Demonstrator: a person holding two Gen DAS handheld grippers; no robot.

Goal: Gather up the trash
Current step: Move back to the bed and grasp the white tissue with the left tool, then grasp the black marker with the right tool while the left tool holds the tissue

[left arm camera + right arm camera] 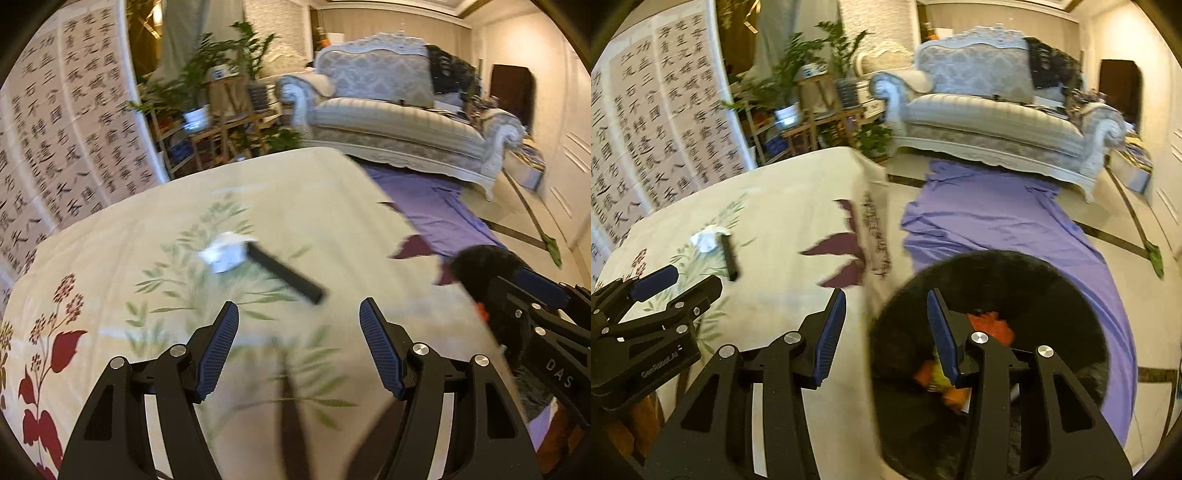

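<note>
A table draped in a cream tablecloth (258,192) printed with pale green leaves and dark red flowers fills the left wrist view. On the cloth lies a crumpled white tissue (225,253), soft and irregular, touching one end of a flat, matte black rectangular bar (286,273) that lies at a slant. The left gripper (299,314) hovers above the cloth short of both, its jaws wide apart and holding nothing; the fingers (221,347) are black with ribbed blue pads.

In the right wrist view, the right gripper (886,306) also has its jaws apart and empty. It sits over the table's edge, with one finger above a round black trash bin (990,266) whose rim looks fuzzy (motion blur makes the texture uncertain). Inside the bin are orange and yellow scraps (990,325). The bin stands just beside the table on a smooth purple sheet (997,218) spread over the floor. Behind is an ornate pale sofa (997,110), potted plants (798,74) and a calligraphy screen (657,110).
</note>
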